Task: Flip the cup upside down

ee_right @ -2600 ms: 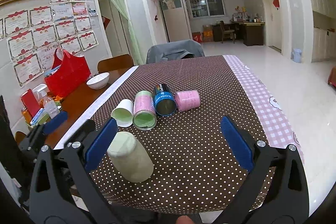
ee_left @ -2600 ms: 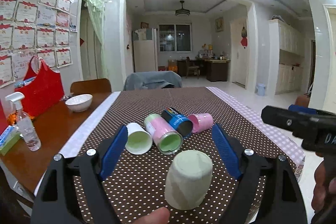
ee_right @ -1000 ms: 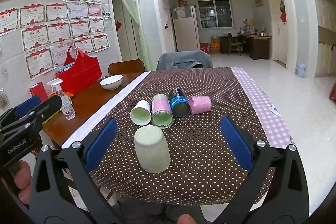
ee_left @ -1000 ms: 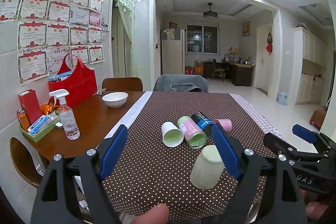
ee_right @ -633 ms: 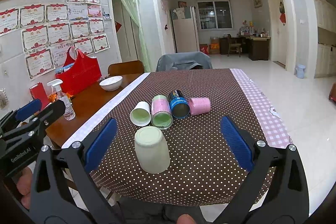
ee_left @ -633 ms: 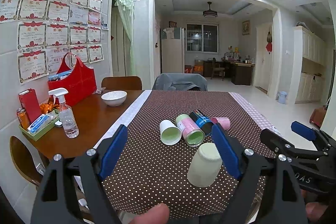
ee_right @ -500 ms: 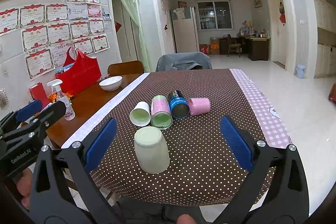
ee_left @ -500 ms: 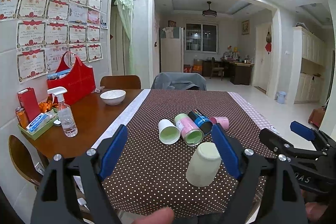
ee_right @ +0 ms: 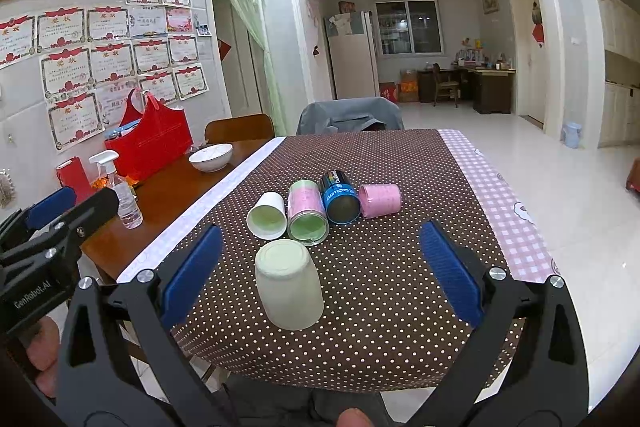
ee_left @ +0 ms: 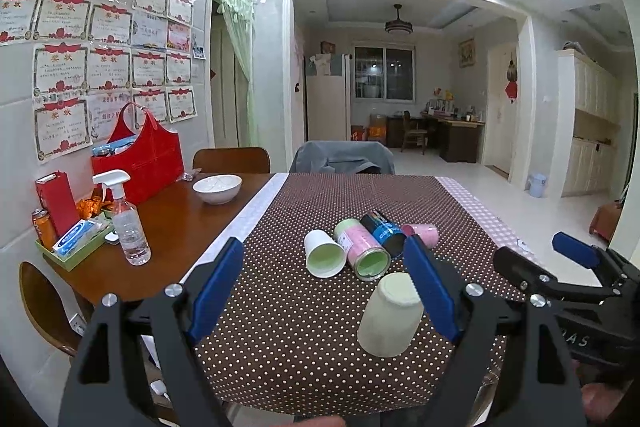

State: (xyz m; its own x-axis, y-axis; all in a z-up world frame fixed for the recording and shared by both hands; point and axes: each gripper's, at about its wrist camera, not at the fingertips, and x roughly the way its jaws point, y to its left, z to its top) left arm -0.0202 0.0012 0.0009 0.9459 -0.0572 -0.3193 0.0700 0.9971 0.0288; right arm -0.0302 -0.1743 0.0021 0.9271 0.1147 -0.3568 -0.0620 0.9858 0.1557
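Note:
A pale green cup [ee_left: 391, 315] stands upside down, base up, near the front edge of the brown dotted tablecloth [ee_left: 304, 331]; it also shows in the right wrist view [ee_right: 289, 289]. My left gripper [ee_left: 320, 287] is open and empty, drawn back from the table, with the cup near its right finger. My right gripper [ee_right: 318, 269] is open and empty, held back from the cup. The right gripper shows in the left wrist view [ee_left: 560, 267], and the left one in the right wrist view [ee_right: 52, 223].
Behind the cup lie a white cup [ee_right: 267, 215], a pink-and-green can [ee_right: 307, 218], a blue can [ee_right: 340, 198] and a pink cup [ee_right: 380, 200]. On the bare wood at left stand a spray bottle [ee_left: 126, 223], a white bowl [ee_left: 217, 188] and a red bag [ee_left: 140, 157].
Both grippers have backed away from the table and risen, so the cups look smaller. The pale green cup stays upside down in place.

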